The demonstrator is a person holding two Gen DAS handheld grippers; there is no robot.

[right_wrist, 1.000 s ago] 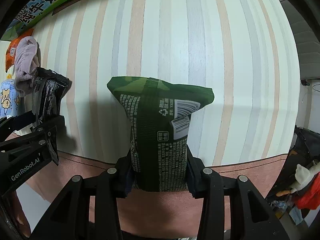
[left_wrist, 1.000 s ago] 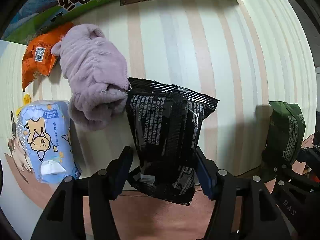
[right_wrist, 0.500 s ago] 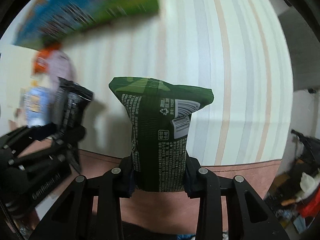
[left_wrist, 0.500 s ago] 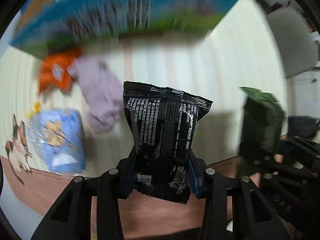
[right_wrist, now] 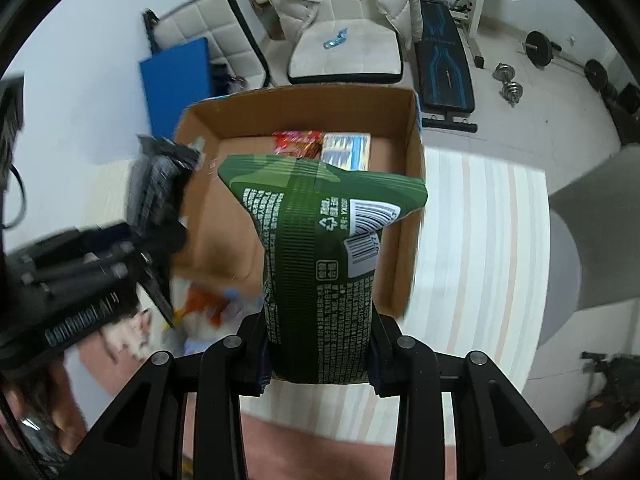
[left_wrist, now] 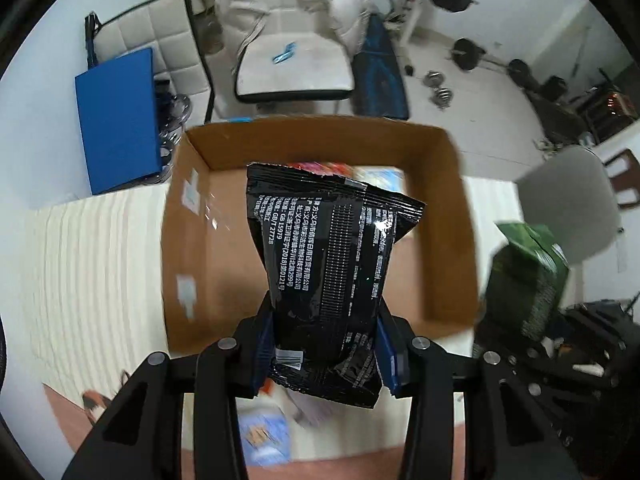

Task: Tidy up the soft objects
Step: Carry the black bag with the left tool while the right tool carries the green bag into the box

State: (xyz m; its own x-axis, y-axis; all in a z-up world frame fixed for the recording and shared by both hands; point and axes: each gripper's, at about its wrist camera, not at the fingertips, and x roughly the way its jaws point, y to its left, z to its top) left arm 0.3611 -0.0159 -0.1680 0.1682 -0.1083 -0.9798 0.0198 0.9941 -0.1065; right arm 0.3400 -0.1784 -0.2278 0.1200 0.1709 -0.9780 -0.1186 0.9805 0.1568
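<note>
My left gripper (left_wrist: 326,350) is shut on a black packet (left_wrist: 328,264) and holds it up in front of an open cardboard box (left_wrist: 192,240). My right gripper (right_wrist: 318,356) is shut on a green packet (right_wrist: 316,264), also held before the box (right_wrist: 408,128). A red packet (right_wrist: 298,141) and a pale blue pack (right_wrist: 346,150) lie at the box's far end. The green packet (left_wrist: 528,276) shows at the right of the left wrist view. The black packet (right_wrist: 160,188) and the left gripper show blurred at the left of the right wrist view.
The box stands on a striped tablecloth (right_wrist: 480,248). A blue pack (left_wrist: 264,438) and other soft items lie blurred on the table below the left gripper. Beyond the table are a white chair (left_wrist: 292,68), a blue board (left_wrist: 116,120) and a weight bench (right_wrist: 444,68).
Both grippers have swung upward from the tabletop, still holding their packets. The view went from the striped cloth and loose items to the open box and the room behind it.
</note>
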